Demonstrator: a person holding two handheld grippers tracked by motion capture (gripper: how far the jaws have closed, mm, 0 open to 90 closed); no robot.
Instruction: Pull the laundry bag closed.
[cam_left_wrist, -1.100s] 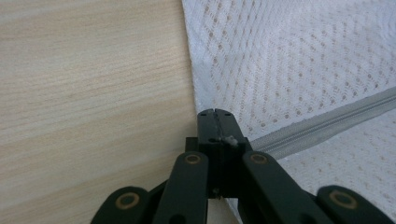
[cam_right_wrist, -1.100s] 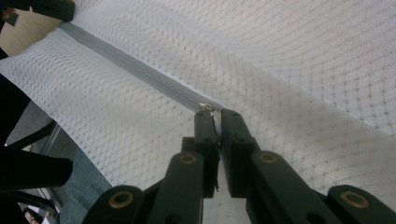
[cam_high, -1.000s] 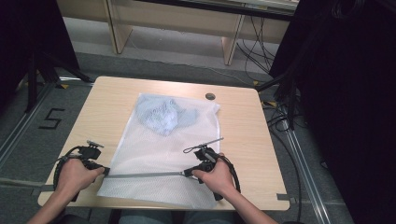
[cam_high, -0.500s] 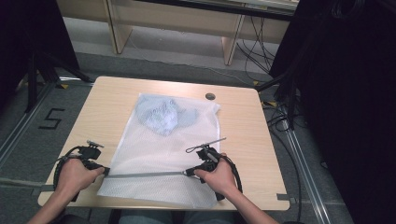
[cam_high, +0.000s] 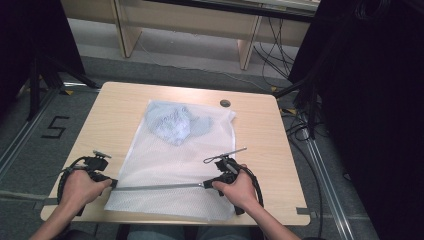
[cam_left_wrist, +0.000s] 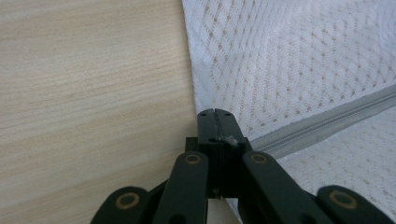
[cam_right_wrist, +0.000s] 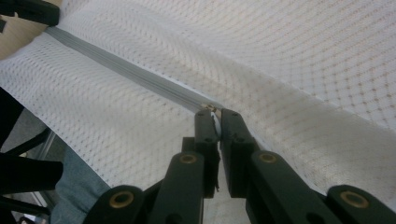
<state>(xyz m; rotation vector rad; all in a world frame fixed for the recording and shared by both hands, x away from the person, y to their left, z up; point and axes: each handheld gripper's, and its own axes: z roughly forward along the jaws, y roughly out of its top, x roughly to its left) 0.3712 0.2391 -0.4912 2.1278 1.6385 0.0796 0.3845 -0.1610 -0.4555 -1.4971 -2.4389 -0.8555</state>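
A white mesh bag (cam_high: 170, 160) lies flat on the wooden table (cam_high: 115, 115), with a crumpled pale blue garment (cam_high: 172, 122) inside its far end. A grey zipper (cam_high: 160, 187) runs across the bag near the front edge. My left gripper (cam_high: 112, 183) is shut on the bag's left edge where the zipper (cam_left_wrist: 327, 121) ends; its jaws (cam_left_wrist: 215, 114) meet on the fabric. My right gripper (cam_high: 206, 185) is shut on the zipper pull (cam_right_wrist: 215, 122), its jaws (cam_right_wrist: 215, 114) pinched on the small tab at the end of the closed zipper (cam_right_wrist: 126, 70).
A round dark grommet (cam_high: 225, 103) sits in the table's far right part. Bare wood lies left and right of the bag. Beyond the table are desk legs (cam_high: 247, 45) and cables (cam_high: 300, 120) on the floor, with a "5" marking (cam_high: 55, 127) at the left.
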